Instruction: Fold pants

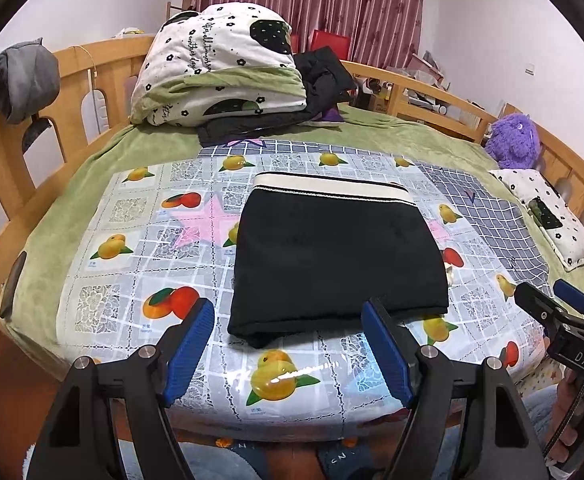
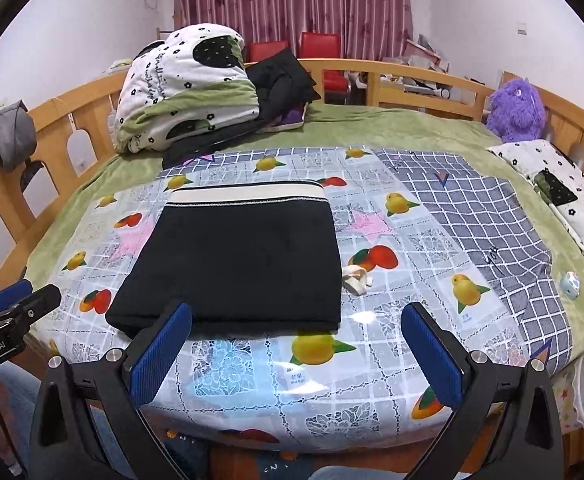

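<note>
pants (image 1: 337, 264): lie flat mid fruit-print sheet (image 1: 132, 240) on the bed, just ahead of both claws, touching neither
left claw (image 1: 288, 344): open, empty, near folded edge
right claw (image 2: 297, 348): open, empty, same edge
look: black, folded into 1 compact rectangle, cream waistband (image 2: 246, 192) at far end
hidden: pant legs tucked under, fold count unreadable

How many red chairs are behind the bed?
2. Both stand side by side in front of the curtain, beyond the far rail: the left chair and the right chair. Bedding could hide more.
</note>
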Demonstrator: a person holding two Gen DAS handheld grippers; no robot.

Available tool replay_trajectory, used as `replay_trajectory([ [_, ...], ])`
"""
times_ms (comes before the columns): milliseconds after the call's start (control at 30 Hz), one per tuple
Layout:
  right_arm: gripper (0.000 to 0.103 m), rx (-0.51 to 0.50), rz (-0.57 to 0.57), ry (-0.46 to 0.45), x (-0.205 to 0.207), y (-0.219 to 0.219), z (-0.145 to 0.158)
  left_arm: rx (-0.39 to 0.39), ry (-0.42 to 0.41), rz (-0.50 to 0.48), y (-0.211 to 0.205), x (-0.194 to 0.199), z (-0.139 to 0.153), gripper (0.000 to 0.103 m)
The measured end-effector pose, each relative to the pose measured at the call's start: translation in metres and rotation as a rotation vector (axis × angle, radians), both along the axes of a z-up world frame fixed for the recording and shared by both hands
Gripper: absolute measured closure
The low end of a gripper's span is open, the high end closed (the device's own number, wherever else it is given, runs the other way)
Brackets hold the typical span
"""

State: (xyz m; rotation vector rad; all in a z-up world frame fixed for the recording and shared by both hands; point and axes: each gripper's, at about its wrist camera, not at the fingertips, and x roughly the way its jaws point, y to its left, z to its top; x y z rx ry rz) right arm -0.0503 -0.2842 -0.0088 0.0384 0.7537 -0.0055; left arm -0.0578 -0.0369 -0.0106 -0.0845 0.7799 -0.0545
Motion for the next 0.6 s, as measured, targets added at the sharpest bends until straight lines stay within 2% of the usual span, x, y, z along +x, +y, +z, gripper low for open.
replay_trajectory([
  [600,0.000,0.000,-0.001,0.007,-0.004,0.000,-0.001,0.005,-0.003,0.019,0.012,-0.003,-0.001,0.029],
])
